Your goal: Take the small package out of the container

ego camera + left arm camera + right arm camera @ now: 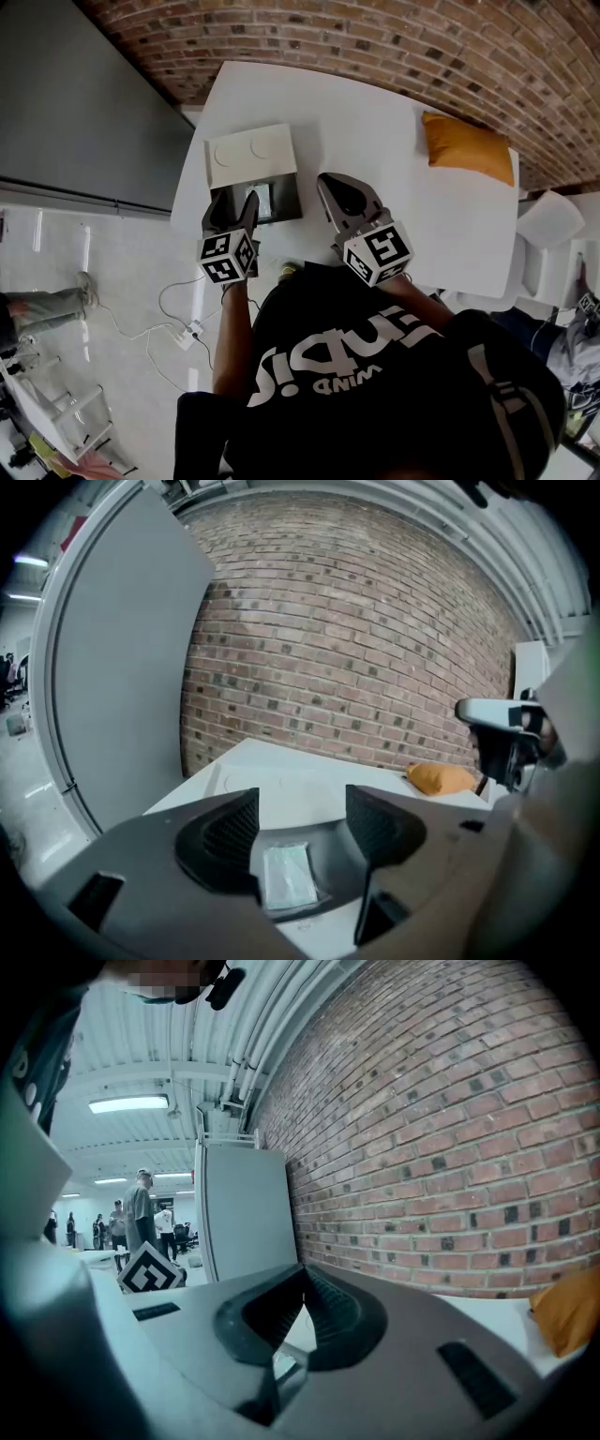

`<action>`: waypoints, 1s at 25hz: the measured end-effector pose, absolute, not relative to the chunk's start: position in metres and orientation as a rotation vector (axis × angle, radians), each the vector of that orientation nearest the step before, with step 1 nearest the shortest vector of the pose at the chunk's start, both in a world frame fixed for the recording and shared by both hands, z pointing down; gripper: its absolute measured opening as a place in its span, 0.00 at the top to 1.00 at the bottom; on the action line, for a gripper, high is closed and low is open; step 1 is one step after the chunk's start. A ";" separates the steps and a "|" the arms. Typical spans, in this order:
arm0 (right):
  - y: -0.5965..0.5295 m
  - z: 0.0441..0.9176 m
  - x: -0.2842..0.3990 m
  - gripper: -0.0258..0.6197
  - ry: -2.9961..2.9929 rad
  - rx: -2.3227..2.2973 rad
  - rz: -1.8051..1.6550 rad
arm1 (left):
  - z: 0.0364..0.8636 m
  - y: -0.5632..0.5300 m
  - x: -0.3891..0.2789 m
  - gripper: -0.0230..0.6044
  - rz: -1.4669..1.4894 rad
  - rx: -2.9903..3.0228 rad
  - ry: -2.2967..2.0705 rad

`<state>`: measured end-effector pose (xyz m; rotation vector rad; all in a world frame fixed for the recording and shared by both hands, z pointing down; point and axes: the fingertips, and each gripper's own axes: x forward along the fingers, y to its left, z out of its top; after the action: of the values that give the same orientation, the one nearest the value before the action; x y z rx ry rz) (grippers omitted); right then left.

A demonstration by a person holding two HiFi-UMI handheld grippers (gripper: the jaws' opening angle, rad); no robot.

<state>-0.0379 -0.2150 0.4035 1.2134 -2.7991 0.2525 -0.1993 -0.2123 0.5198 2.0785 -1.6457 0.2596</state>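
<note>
Left gripper (302, 804) first: its two dark ribbed jaws are spread wide apart with nothing pinched, hovering right over the near end of the dark grey open container (330, 857), and you can look straight down between them at the small pale translucent package (286, 874) lying flat on the container's floor, closer to the left jaw's side. From the head view the same left gripper (236, 199) sits at the container's (281, 193) front left corner, and the package (263, 200) shows as a light patch inside. Right gripper (302, 1281) has its jaws pressed together at the tips and is holding nothing; in the head view it (331, 181) hangs just right of the container, not touching it as far as I can tell. Just behind the container lies a flat white square lid-like panel (250, 152) with two faint round marks; can't tell if it's hinged on. Everything's on a white table (375, 112). Well off to the right there's an orange cushion-shaped pouch (466, 148) near the table's far corner. Red brick wall (394, 37) runs behind the table, a big grey panel (75, 94) stands to the left, and a few people (141, 1208) are standing way back in the room.
</note>
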 end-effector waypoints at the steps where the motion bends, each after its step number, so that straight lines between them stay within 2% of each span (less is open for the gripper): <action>1: -0.215 0.404 -0.038 0.96 -2.798 1.214 0.253 | 0.525 -0.212 -0.199 0.52 0.273 2.073 -1.636; 25: -0.220 0.407 -0.029 0.96 -2.777 1.239 0.272 | 0.613 -0.226 -0.189 0.52 0.559 2.016 -1.404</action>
<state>-0.0293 -0.2200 0.4073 1.2393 -2.7766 0.2717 -0.1895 -0.2257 0.6131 2.0161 -1.4044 0.5586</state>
